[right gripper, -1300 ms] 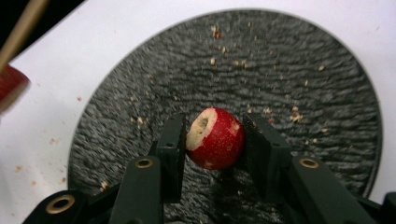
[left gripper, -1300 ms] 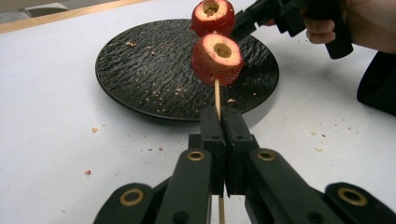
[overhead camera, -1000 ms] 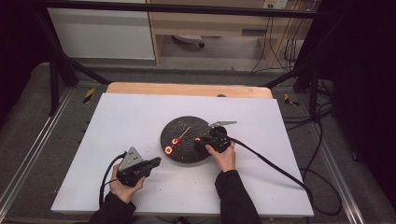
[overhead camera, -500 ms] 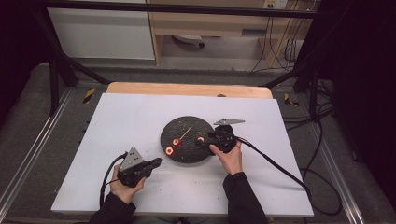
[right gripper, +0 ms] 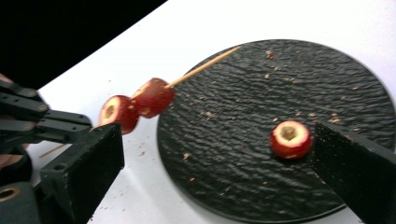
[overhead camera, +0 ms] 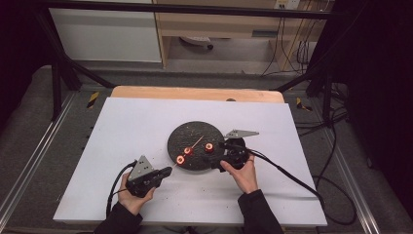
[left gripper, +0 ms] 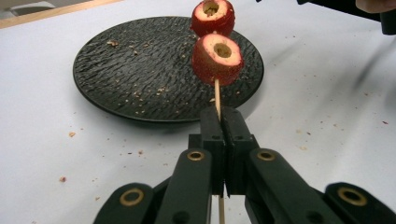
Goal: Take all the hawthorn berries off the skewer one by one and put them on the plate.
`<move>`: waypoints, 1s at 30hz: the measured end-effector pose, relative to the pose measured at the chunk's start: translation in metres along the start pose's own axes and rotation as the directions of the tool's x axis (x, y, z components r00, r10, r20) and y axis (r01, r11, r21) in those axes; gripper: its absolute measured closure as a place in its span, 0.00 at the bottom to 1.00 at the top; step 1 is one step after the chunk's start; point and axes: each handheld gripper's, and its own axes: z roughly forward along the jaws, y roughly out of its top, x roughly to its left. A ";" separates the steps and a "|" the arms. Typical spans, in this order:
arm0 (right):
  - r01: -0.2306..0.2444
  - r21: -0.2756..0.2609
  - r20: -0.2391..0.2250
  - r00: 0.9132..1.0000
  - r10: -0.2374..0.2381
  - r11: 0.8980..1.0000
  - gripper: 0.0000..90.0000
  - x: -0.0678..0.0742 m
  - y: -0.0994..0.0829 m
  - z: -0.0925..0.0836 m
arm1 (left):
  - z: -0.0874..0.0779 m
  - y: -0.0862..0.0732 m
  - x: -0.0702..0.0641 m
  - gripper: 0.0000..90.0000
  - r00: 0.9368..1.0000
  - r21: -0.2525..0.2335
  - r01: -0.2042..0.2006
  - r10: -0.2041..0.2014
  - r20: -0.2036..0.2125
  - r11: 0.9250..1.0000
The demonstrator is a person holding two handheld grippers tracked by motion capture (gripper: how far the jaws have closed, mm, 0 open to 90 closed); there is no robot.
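A black round plate (overhead camera: 196,134) lies mid-table. My left gripper (overhead camera: 167,170) is shut on a thin wooden skewer (left gripper: 217,98) near its blunt end. Two red cored fruit pieces (left gripper: 217,58) (left gripper: 212,16) are threaded on it and hang over the plate's near-left rim. In the right gripper view the skewer (right gripper: 205,66) points across the plate (right gripper: 261,93). A third red fruit piece (right gripper: 290,138) rests loose on the plate, just inside one finger (right gripper: 355,163) of my right gripper (right gripper: 215,140), which is open wide. The same gripper (overhead camera: 221,156) sits at the plate's near-right edge.
Crumbs dot the plate and the white table top (overhead camera: 122,126). A wooden strip (overhead camera: 195,92) runs along the far edge. Cables trail from both grippers toward the near side, and a metal frame surrounds the table.
My right gripper has drifted slightly right and toward the person, off the loose fruit piece. The left gripper and skewer have barely moved.
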 end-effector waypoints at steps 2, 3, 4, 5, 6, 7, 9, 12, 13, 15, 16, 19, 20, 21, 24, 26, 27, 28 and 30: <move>0.002 0.000 -0.010 1.000 -0.002 1.000 0.05 0.003 -0.002 -0.001 | 0.001 0.000 -0.002 0.98 1.000 0.002 -0.004 0.004 0.005 1.000; 0.004 0.003 -0.013 1.000 -0.003 1.000 0.05 0.004 -0.004 -0.001 | 0.002 0.000 -0.003 0.98 1.000 0.003 -0.007 0.007 0.008 1.000; 0.005 0.005 -0.012 1.000 -0.005 1.000 0.05 0.005 -0.004 0.000 | 0.002 0.000 -0.004 0.98 1.000 0.004 -0.009 0.009 0.011 1.000; 0.003 0.005 -0.012 1.000 -0.003 1.000 0.05 0.005 -0.005 0.000 | 0.004 0.000 -0.006 0.98 1.000 0.007 -0.014 0.014 0.016 1.000; 0.005 0.007 -0.016 1.000 -0.004 1.000 0.05 0.006 -0.007 0.000 | 0.005 0.000 -0.008 0.98 1.000 0.008 -0.017 0.017 0.018 1.000; 0.004 0.009 -0.019 1.000 -0.003 1.000 0.06 0.007 -0.008 0.000 | 0.005 0.000 -0.009 0.98 1.000 0.010 -0.018 0.018 0.022 1.000; 0.007 0.007 -0.025 1.000 -0.006 1.000 0.08 0.008 -0.010 0.000 | 0.007 0.001 -0.012 0.98 0.999 0.012 -0.025 0.024 0.030 1.000; 0.001 0.001 -0.045 0.999 0.000 1.000 0.12 0.009 -0.014 0.001 | 0.009 0.001 -0.016 0.98 0.999 0.016 -0.034 0.034 0.040 0.999; -0.002 0.001 -0.050 0.999 0.002 1.000 0.13 0.009 -0.016 0.002 | 0.009 0.001 -0.017 0.98 0.999 0.017 -0.034 0.034 0.042 0.999; -0.007 -0.007 -0.052 0.999 0.007 1.000 0.19 0.008 -0.019 0.002 | 0.011 0.001 -0.019 0.98 0.998 0.020 -0.040 0.039 0.046 0.999; -0.007 -0.011 -0.057 0.998 0.006 1.000 0.21 0.007 -0.020 0.002 | 0.011 0.001 -0.020 0.98 0.998 0.022 -0.042 0.041 0.050 0.999; -0.020 -0.019 -0.073 0.997 0.019 1.000 0.27 0.005 -0.023 0.001 | 0.013 0.001 -0.023 0.98 0.997 0.022 -0.048 0.047 0.058 0.999; -0.024 -0.020 -0.074 0.997 0.022 1.000 0.28 0.005 -0.024 0.001 | 0.013 0.001 -0.024 0.98 0.997 0.024 -0.050 0.049 0.061 0.998; -0.026 -0.020 -0.075 0.997 0.024 0.999 0.30 0.005 -0.024 0.001 | 0.013 0.001 -0.025 0.98 0.997 0.025 -0.054 0.052 0.063 0.998; -0.028 -0.022 -0.083 0.996 0.026 0.999 0.35 0.005 -0.025 0.002 | 0.014 0.001 -0.028 0.98 0.996 0.025 -0.056 0.054 0.070 0.998; -0.030 -0.020 -0.089 0.996 0.028 0.999 0.38 0.005 -0.026 0.003 | 0.015 0.001 -0.029 0.98 0.995 0.026 -0.062 0.060 0.077 0.998; -0.029 -0.019 -0.093 0.995 0.027 0.999 0.40 0.005 -0.026 0.003 | 0.015 0.001 -0.030 0.98 0.995 0.027 -0.065 0.063 0.078 0.998; -0.029 -0.019 -0.092 0.995 0.028 0.999 0.42 0.005 -0.027 0.004 | 0.015 0.001 -0.031 0.98 0.995 0.026 -0.065 0.063 0.080 0.998; -0.027 -0.014 -0.096 0.995 0.025 1.000 0.47 0.006 -0.028 0.004 | 0.016 0.001 -0.032 0.98 0.995 0.025 -0.067 0.065 0.081 0.997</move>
